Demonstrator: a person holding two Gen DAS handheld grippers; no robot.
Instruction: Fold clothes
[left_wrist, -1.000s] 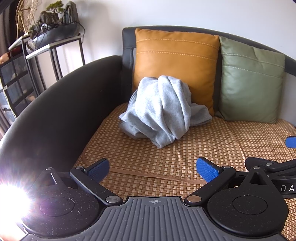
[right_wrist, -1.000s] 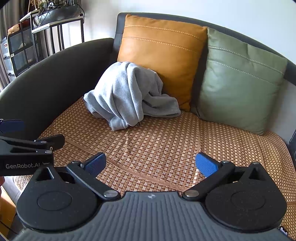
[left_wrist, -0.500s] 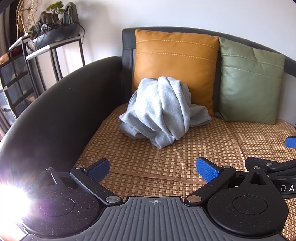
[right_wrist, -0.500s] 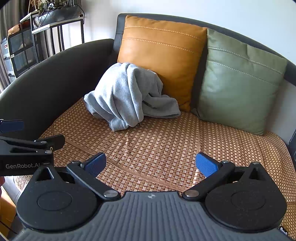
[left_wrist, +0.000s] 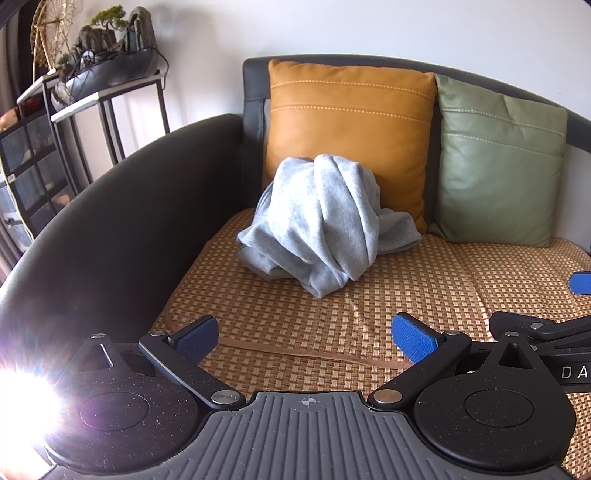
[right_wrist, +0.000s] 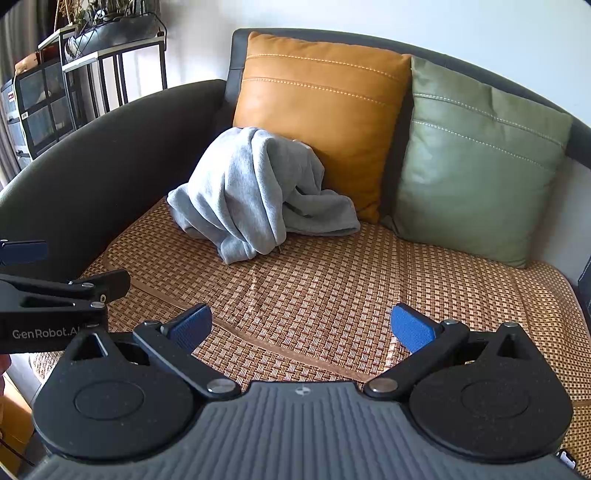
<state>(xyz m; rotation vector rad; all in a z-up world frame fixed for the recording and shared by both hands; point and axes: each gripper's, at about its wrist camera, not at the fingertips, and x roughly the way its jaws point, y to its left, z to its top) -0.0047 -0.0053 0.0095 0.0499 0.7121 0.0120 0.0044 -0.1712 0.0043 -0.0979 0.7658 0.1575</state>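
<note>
The grey sweatshirt (left_wrist: 321, 221) lies in an unfolded, bunched heap at the back of the sofa seat (left_wrist: 424, 295), propped against the lower part of the orange cushion (left_wrist: 347, 110) and close to the dark armrest (left_wrist: 129, 221); no flat folded shape is visible, and which part of the garment is collar, hem or sleeve cannot be told. Your left gripper (left_wrist: 304, 338) has its fingers spread wide with nothing between them. From these fingers the heap sits straight ahead, well apart, centred almost exactly on the gap. Your right gripper (right_wrist: 301, 328) likewise has its fingers wide and empty. From these fingers the same sweatshirt (right_wrist: 251, 192) lies ahead and to the left, beyond the left finger line, with a flat lobe of fabric trailing right along the foot of the cushion. Judged from both views, the left gripper is the better aligned and the nearer of the two; the right one would have to travel leftward as well as forward. The heap has no clear long axis: it stands tall at the cushion and tapers to a loose tail (left_wrist: 325, 284) that points back toward your fingers. That tail is the closest fabric to either gripper. The green cushion (right_wrist: 480, 155) stands to the right of the heap and is clear of it. The woven seat mat between the fingers and the garment carries nothing.
</note>
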